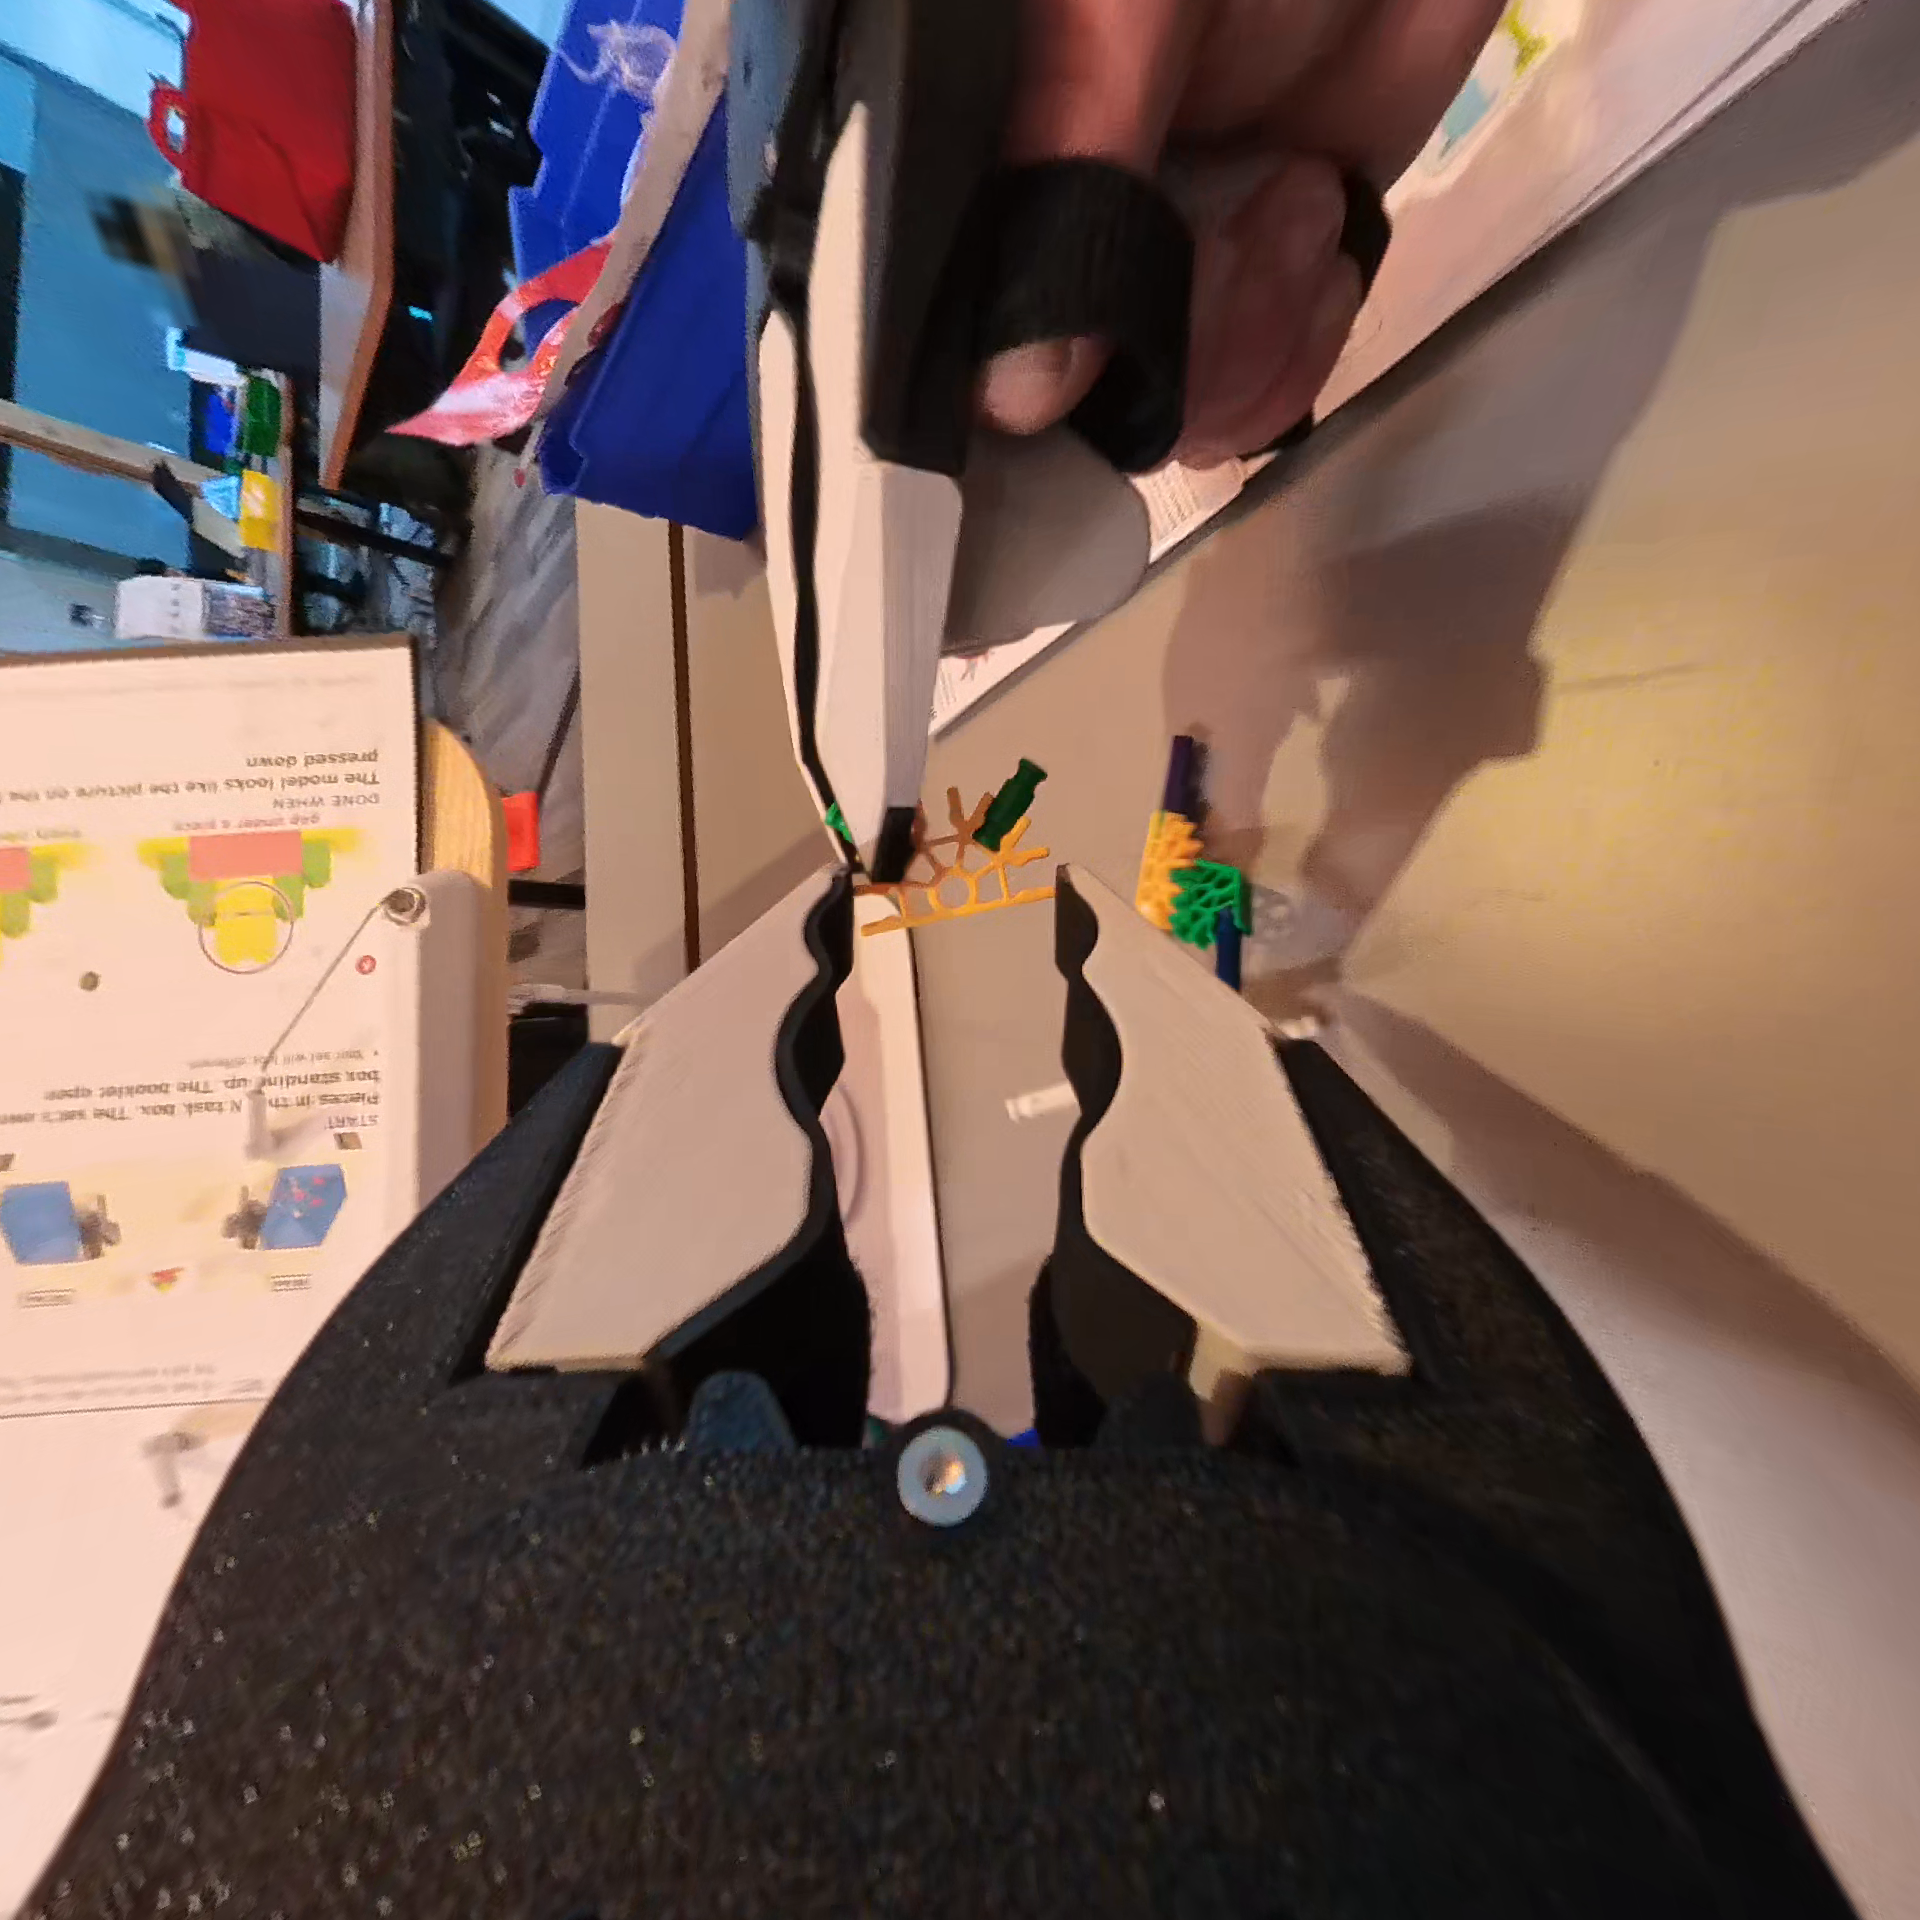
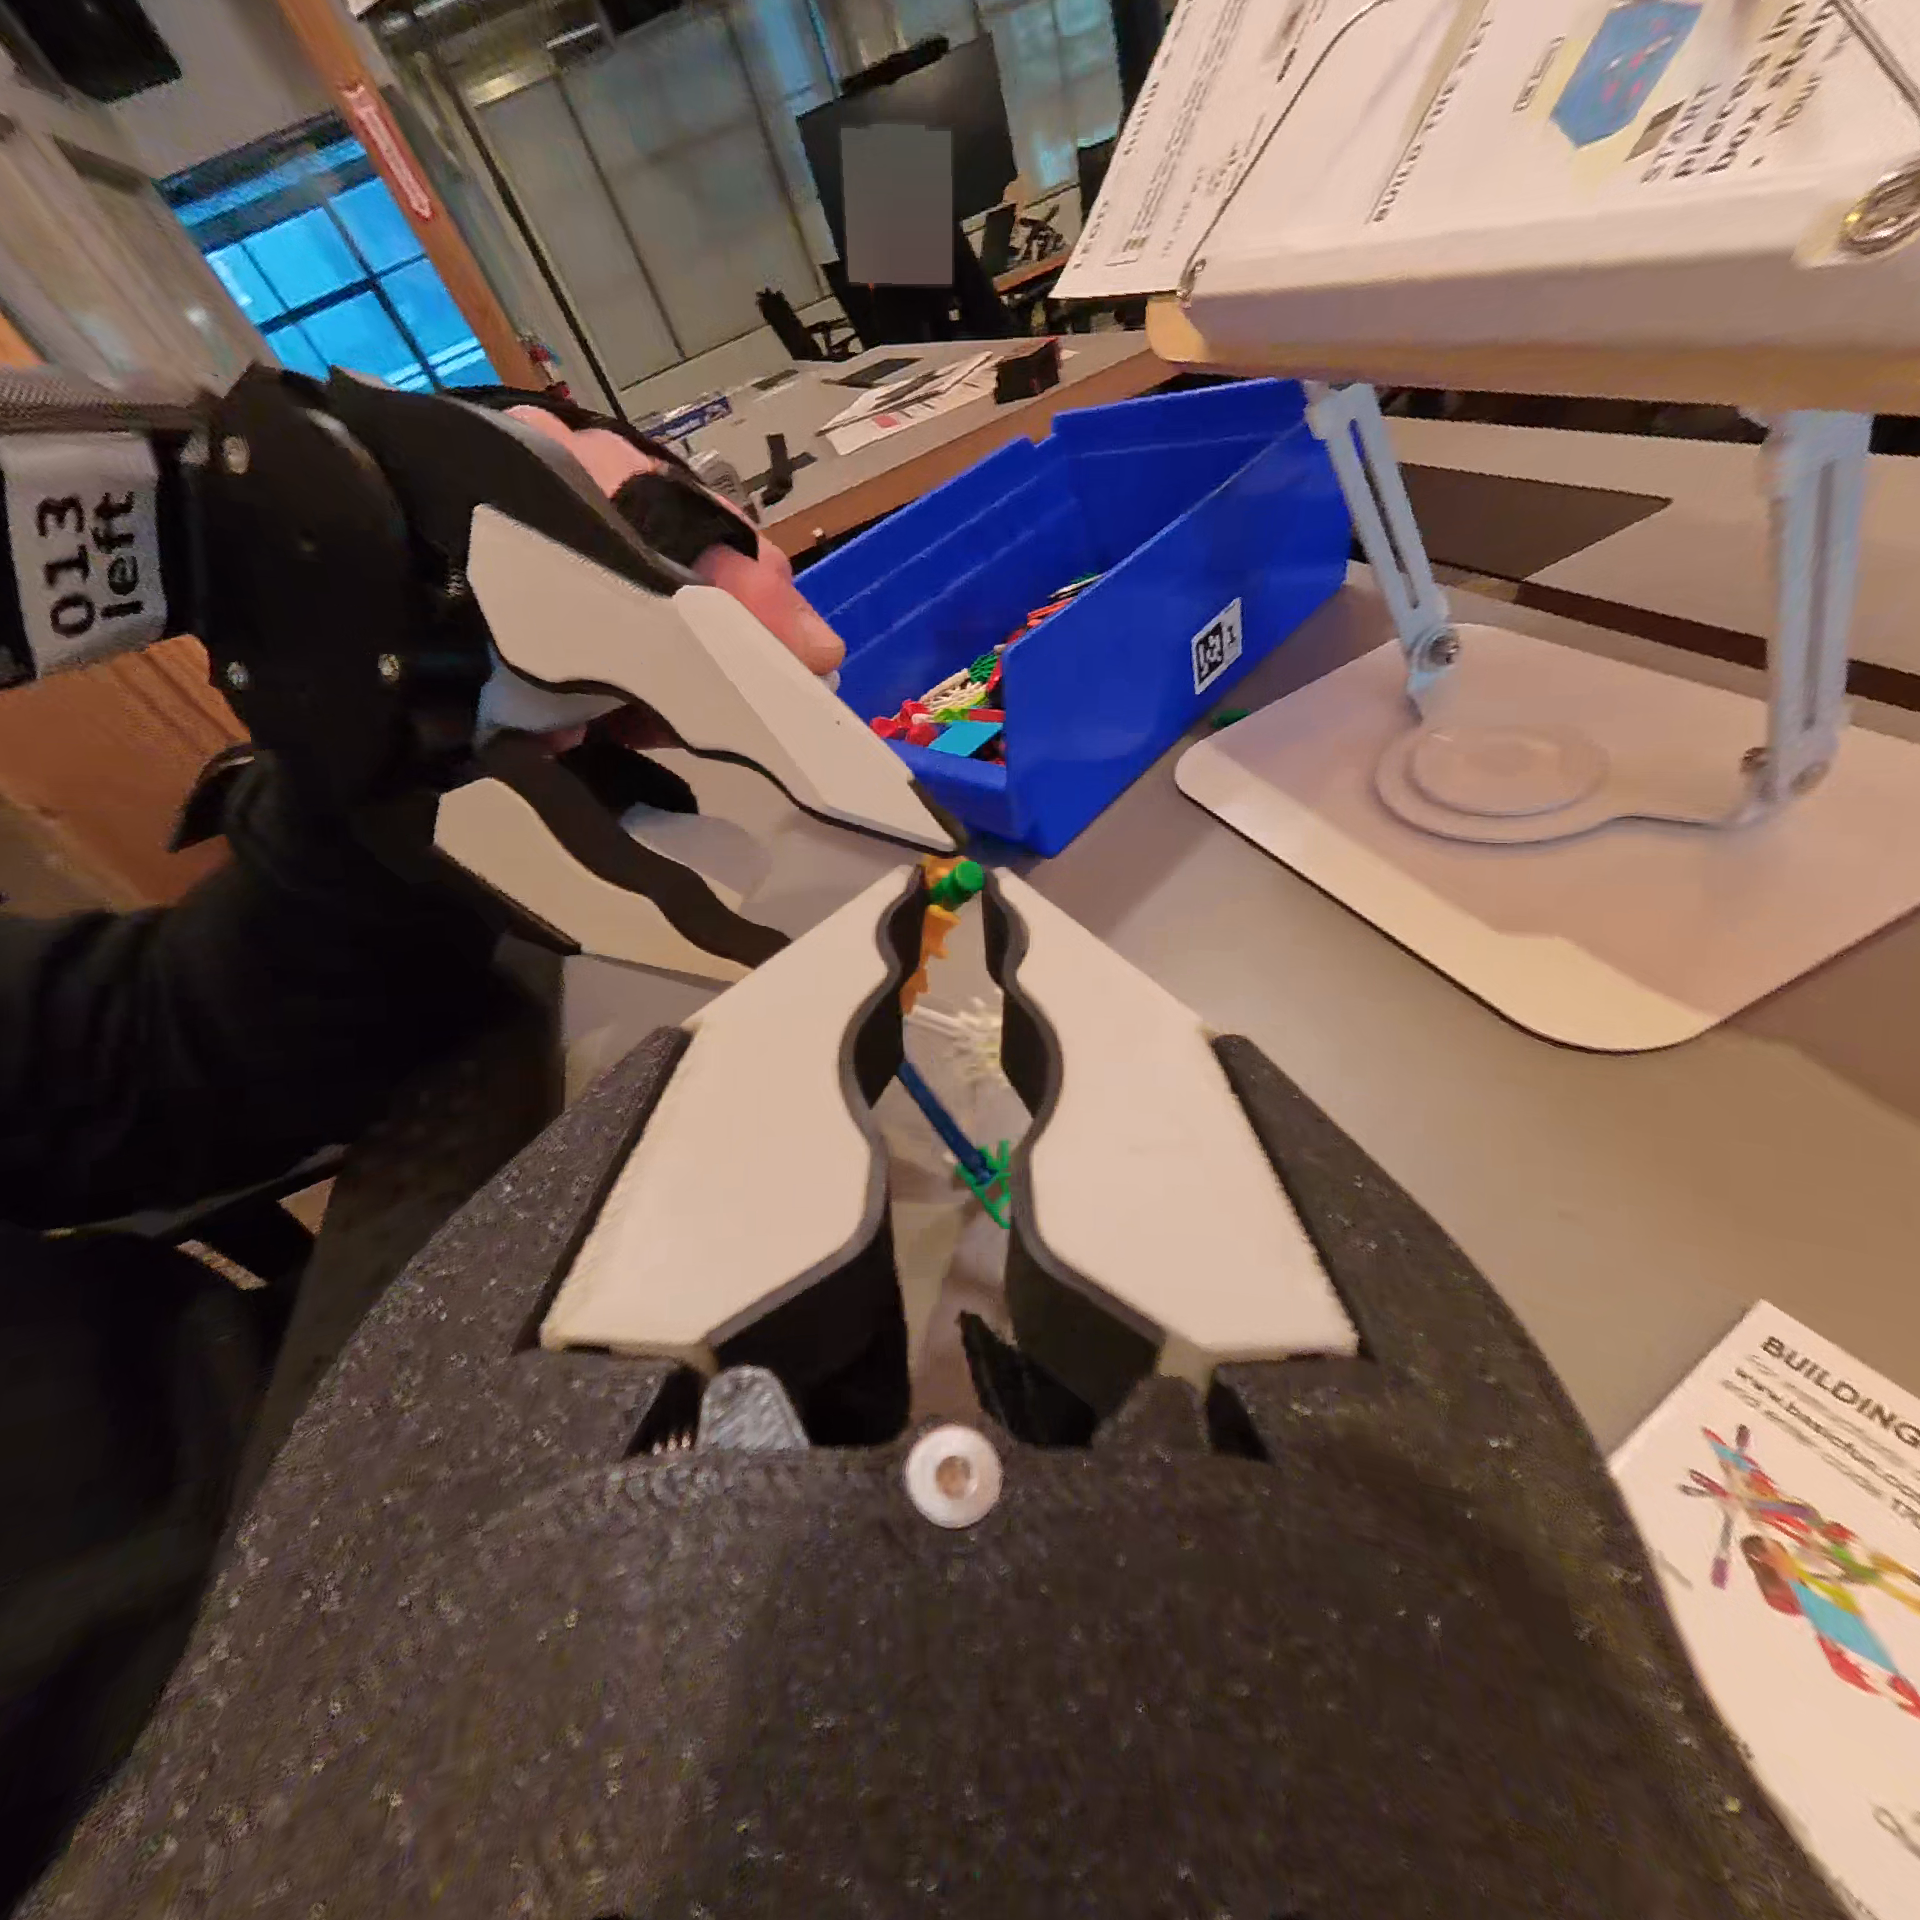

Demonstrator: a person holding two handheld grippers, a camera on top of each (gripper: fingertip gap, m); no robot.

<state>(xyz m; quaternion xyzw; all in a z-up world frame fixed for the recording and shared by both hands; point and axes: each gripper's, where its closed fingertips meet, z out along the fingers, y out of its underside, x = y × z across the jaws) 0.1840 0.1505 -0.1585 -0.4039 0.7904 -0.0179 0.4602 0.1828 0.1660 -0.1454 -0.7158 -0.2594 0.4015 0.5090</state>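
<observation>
My right gripper (image 2: 951,883) is shut on a small orange connector (image 2: 940,914) with a short green rod (image 2: 961,881) stuck in it, held above the grey table. In the left wrist view the orange connector (image 1: 956,888) and green rod (image 1: 1013,800) sit at the tips of my open left gripper (image 1: 954,878), whose jaws stand wide on either side of the piece. One of the right gripper's fingers (image 1: 873,623) comes down from above onto the connector. One of the left gripper's fingers (image 2: 748,686) reaches in from the left, almost touching the piece.
A small model of yellow and green connectors on blue rods (image 1: 1195,883) stands on the table; it also shows under the right gripper (image 2: 977,1164). A blue bin (image 2: 1143,582) of loose pieces sits behind. A white stand (image 2: 1507,790) holds an instruction sheet (image 1: 208,987). A booklet (image 2: 1787,1538) lies front right. Only a small space, under 4 cm, lies between the two pairs of fingers.
</observation>
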